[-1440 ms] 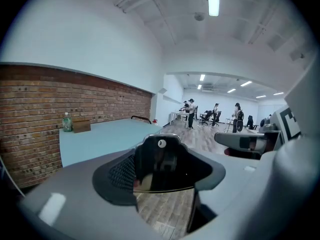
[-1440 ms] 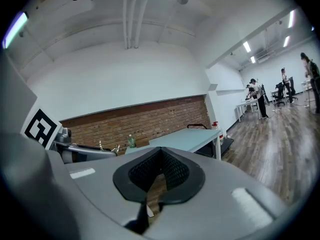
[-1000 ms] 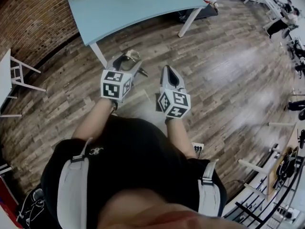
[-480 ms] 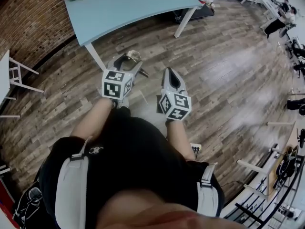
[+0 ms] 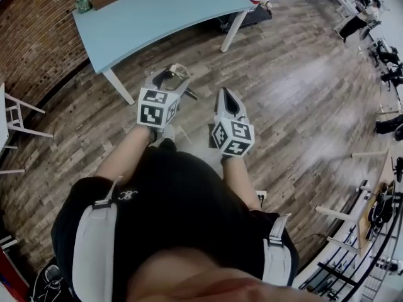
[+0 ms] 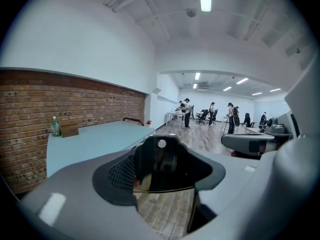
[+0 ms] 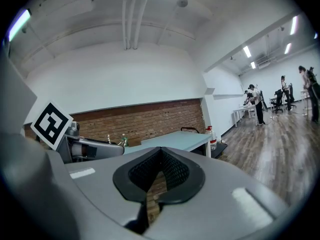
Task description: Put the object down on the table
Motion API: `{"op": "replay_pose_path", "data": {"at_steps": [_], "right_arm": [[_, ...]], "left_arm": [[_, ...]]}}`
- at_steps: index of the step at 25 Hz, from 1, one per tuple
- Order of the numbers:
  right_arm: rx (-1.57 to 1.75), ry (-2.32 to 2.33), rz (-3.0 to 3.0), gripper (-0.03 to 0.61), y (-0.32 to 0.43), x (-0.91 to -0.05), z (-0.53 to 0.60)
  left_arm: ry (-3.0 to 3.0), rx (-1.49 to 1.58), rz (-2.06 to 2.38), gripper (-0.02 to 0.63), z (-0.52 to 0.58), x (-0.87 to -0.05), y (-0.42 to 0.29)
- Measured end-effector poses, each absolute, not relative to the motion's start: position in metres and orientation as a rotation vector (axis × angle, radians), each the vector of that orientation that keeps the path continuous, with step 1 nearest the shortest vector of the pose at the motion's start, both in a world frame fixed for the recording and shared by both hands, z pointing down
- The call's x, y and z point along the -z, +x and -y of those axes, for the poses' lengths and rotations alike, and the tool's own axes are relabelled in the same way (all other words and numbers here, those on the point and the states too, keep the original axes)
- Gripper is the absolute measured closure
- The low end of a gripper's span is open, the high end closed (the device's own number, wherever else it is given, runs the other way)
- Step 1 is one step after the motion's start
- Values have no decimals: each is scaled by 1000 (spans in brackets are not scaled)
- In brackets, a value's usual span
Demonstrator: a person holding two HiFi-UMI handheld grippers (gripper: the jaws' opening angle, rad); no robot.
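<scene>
Left gripper spread wide yet clamped on the glassy object; right gripper pressed together, empty. We find the object over the wooden floor, well apart from the far blue table. We judge that loosening here drops it short, or its smooth wall slips from the pads
</scene>
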State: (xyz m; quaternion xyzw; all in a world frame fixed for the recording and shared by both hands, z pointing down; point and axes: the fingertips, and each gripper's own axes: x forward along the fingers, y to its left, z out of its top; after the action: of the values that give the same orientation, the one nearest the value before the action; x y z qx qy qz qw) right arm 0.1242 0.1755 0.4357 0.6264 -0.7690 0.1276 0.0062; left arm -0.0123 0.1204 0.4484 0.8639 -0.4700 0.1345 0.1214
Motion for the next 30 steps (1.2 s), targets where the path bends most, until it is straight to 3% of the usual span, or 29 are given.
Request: {"op": "replay_pose_path", "data": {"at_steps": [30], "right_arm": [[-471, 1890, 2276, 565, 115, -462, -10]], "left_arm": [[2421, -375, 1278, 325, 43, -493, -19]]}}
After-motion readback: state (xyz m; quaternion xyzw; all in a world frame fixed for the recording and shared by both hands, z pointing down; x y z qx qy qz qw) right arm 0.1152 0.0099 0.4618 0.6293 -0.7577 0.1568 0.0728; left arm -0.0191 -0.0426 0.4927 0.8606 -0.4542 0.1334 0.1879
